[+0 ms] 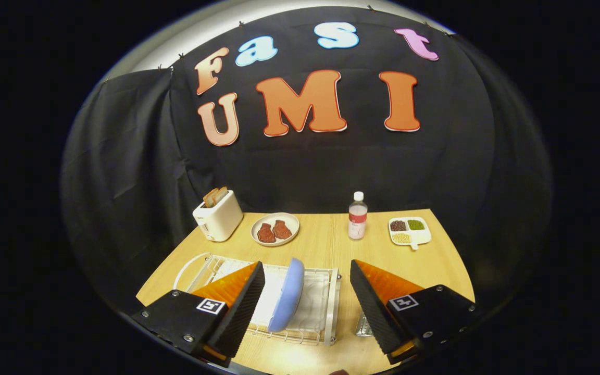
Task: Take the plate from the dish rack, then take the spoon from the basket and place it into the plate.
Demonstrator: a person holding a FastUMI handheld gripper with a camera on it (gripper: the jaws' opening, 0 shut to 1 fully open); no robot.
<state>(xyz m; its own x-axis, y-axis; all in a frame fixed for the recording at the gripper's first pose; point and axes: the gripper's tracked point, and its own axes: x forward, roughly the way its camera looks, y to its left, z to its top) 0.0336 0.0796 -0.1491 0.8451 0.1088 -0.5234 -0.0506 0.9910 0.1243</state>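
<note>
Nothing is done yet: my claw (308,291) hangs wide open and empty above the worktop (326,245). The plate (287,294) stands on edge in the dish rack (326,307), between my fingers. Lifting it comes first; the spoon follows.

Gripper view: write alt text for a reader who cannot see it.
The open gripper hangs over a wooden table, a blue plate standing on edge in a wire dish rack between its fingers. Beyond stand a toaster, a plate of meat, a bottle and a divided tray.
</note>
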